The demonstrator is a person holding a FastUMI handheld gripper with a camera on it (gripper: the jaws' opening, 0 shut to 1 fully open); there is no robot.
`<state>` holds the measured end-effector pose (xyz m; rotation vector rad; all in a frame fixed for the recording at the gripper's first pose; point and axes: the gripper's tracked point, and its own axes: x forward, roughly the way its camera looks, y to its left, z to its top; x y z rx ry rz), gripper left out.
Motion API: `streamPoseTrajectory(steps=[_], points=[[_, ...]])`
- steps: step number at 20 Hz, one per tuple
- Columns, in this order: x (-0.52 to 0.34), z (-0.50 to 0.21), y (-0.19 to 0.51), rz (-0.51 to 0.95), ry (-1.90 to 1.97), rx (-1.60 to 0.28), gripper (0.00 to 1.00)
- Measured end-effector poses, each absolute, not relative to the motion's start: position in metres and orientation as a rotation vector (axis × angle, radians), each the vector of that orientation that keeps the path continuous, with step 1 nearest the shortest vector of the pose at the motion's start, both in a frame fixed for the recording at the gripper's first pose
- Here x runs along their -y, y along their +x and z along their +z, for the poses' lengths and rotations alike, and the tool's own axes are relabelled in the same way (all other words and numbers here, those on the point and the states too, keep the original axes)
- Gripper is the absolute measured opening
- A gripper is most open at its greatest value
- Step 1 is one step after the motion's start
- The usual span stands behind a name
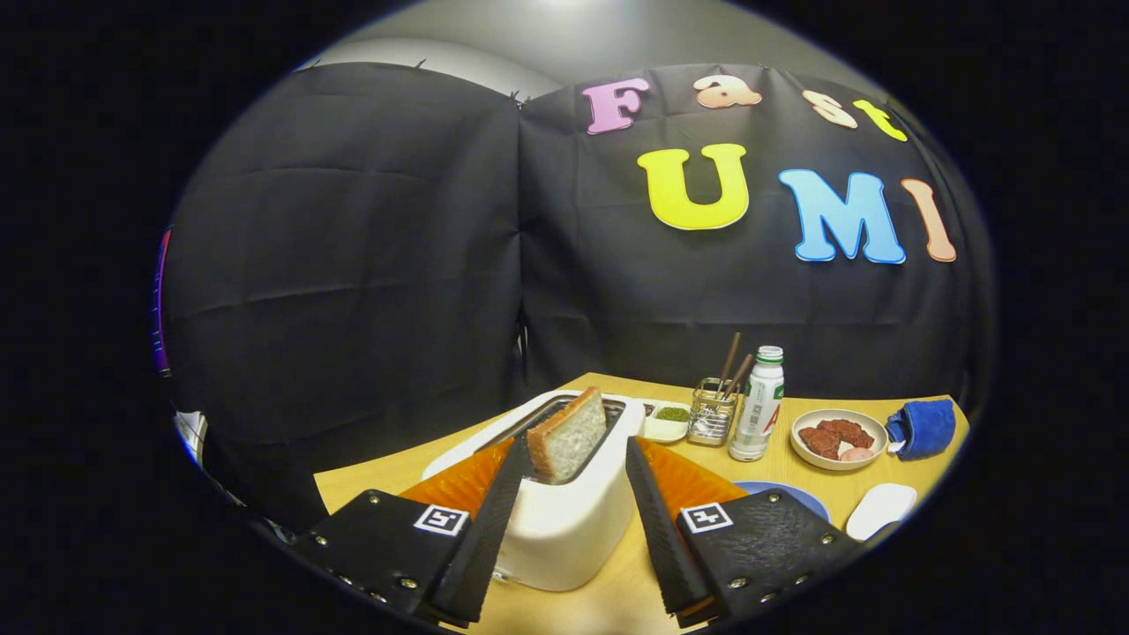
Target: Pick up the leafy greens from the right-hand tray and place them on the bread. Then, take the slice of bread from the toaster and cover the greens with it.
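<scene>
Gripper (574, 454) fingers spread wide, one each side of white plastic toaster (564, 520) on wooden table (794, 476). Brown-crusted bread slice (569, 437) stands tilted in toaster slot, btw fingertips, not touched.

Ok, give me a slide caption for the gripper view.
Open tool straddling the white toaster, its fingers either side of the bread slice standing in the slot.

Dim booth lit from above, with a bright patch at twelve o'clock. Fisheye bending curves the table (794, 459) edge. Focus is sharp centrally, softening outward.
</scene>
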<state>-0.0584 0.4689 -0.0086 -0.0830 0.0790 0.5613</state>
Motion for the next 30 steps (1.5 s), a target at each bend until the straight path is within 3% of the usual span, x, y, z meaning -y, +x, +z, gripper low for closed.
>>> streamPoseTrajectory(steps=[11, 12, 13, 14, 16, 17, 19, 30], points=[[-0.492, -0.024, -0.022, 0.451, -0.108, -0.101, 0.73], [-0.489, -0.024, -0.019, 0.428, -0.111, -0.104, 0.70], [-0.489, -0.024, -0.016, 0.422, -0.113, -0.107, 0.51], [-0.488, -0.026, -0.011, 0.408, -0.119, -0.106, 0.46], [-0.491, -0.028, -0.011, 0.437, -0.114, -0.114, 0.20], [-0.487, -0.028, -0.012, 0.420, -0.119, -0.118, 0.20], [-0.487, -0.027, -0.013, 0.440, -0.108, -0.117, 0.06], [-0.480, 0.015, -0.019, 0.460, -0.067, -0.042, 0.06]])
